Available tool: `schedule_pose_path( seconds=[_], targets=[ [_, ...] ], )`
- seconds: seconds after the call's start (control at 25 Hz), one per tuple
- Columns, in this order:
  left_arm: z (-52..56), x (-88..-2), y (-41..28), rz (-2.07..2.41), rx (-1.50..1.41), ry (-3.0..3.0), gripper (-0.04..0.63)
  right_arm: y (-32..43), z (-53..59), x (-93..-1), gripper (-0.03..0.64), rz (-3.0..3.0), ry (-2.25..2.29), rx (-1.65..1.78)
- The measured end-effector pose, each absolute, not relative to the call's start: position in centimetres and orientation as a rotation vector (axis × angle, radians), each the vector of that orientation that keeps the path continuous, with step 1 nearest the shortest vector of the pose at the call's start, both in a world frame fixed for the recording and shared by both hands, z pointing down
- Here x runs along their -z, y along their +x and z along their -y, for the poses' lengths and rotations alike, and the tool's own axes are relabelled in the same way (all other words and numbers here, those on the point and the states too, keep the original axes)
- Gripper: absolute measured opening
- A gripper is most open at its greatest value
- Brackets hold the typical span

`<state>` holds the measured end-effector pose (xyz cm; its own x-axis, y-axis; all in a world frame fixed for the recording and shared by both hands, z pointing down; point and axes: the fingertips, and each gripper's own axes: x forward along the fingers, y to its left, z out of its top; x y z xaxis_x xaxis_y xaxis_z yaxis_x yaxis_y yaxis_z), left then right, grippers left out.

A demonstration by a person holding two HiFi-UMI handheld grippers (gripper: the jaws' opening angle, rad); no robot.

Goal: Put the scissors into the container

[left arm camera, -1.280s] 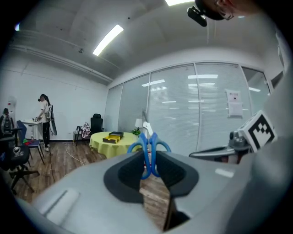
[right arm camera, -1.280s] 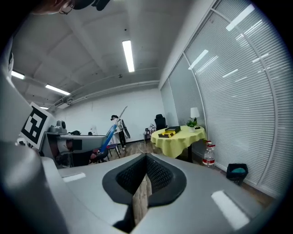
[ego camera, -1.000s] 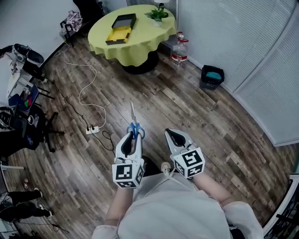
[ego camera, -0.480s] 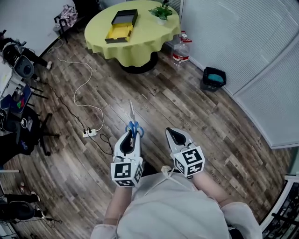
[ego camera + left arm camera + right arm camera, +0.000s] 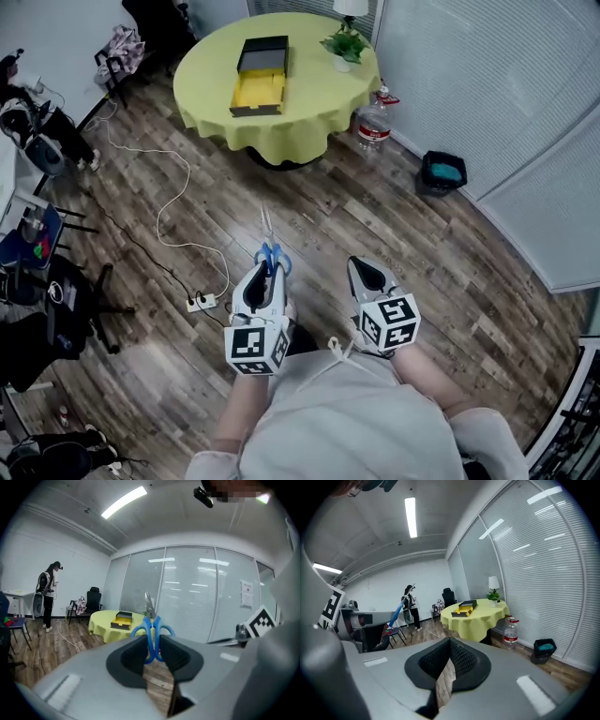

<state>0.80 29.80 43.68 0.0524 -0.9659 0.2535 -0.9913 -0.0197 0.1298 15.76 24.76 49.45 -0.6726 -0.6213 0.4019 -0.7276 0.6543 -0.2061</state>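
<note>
Blue-handled scissors (image 5: 270,246) stick forward out of my left gripper (image 5: 267,277), which is shut on their handles, blades closed and pointing toward the table. The left gripper view shows the handle loops (image 5: 151,625) pinched between the dark pads, blades up. The container, a black box with a yellow inside (image 5: 258,90), lies on the round table with a yellow cloth (image 5: 309,103), well ahead of both grippers. My right gripper (image 5: 372,277) hangs beside the left at waist height, shut with nothing in it. The container (image 5: 465,607) is small and far in its view.
A potted plant (image 5: 346,44) stands on the table's far right. A water bottle (image 5: 372,120) and a black bin (image 5: 442,172) stand on the wooden floor by the blinds. A white cable runs to a power strip (image 5: 202,302) at left. A person (image 5: 48,595) stands far left.
The table and container have slid lower in the head view, so they are nearer. Both grippers keep their pose, the left still shut on the scissors.
</note>
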Motion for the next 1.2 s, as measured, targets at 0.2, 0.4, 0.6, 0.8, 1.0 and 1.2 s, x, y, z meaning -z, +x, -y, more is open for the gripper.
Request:
schedule_pose_path(
  seconds=[0.2,0.4,0.6,0.8,1.0,1.2],
  targets=[
    [-26.7,-42.4,-8.6,1.965,-0.128,2.114,0.086,7.0,-21.9,-48.5,-0.002,2.563,1.134,-0.488],
    [-24.3,-42.0,-15.6,1.947,-0.131,2.125,0.086,0.5,-19.4,-48.4,-0.002,2.548,1.151,-0.507],
    [-22.1,-43.5,-19.6,1.922,-0.124,2.098,0.086,-3.1,-17.2,-49.2,-0.002,2.513,1.142,-0.519],
    [-18.3,-43.7,-22.2,1.946,-0.113,2.083,0.086,-5.9,-12.9,-49.5,-0.002,2.524,1.108,-0.494],
    [-13.3,-43.9,-24.3,1.977,-0.139,2.054,0.086,-8.9,-7.2,-49.9,-0.002,2.554,1.052,-0.494],
    [-5.7,-42.6,-26.5,2.011,-0.159,2.056,0.086,-11.5,1.2,-48.8,-0.002,2.572,1.034,-0.335]
  ],
)
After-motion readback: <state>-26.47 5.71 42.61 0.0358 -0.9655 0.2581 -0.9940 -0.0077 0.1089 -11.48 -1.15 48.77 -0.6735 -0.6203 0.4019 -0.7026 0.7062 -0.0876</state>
